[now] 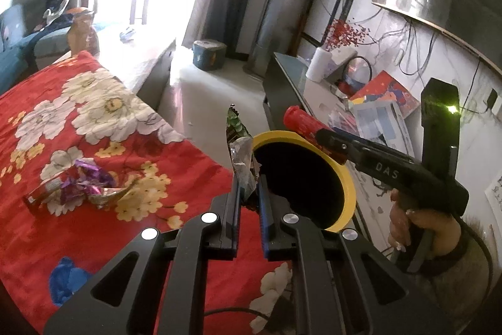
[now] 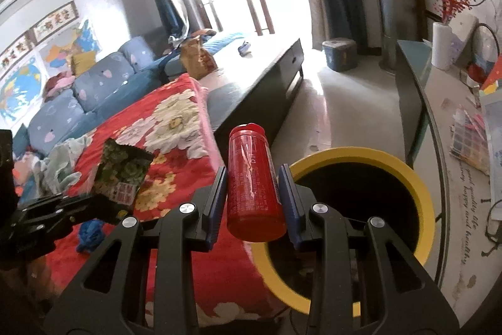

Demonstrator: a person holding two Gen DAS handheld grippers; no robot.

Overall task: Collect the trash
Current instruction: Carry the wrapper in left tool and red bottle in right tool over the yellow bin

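Right hand-held gripper (image 2: 252,193) is clamped on a red plastic bottle (image 2: 252,178), cap toward 12 o'clock, long axis along the fingers, beside the yellow-rimmed bin (image 2: 420,187). Left hand-held gripper (image 1: 249,193) is pinched on a green snack wrapper (image 1: 240,153), standing upright near the rim. Risk: early release would drop either onto the floral blanket (image 1: 94,102); the bottle may strike the rim.

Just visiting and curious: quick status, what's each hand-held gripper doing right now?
Left hand-held gripper shut on snack wrapper. Right hand-held gripper shut on red bottle. Both at yellow-rimmed bin. More wrappers on red blanket; nothing blocking.
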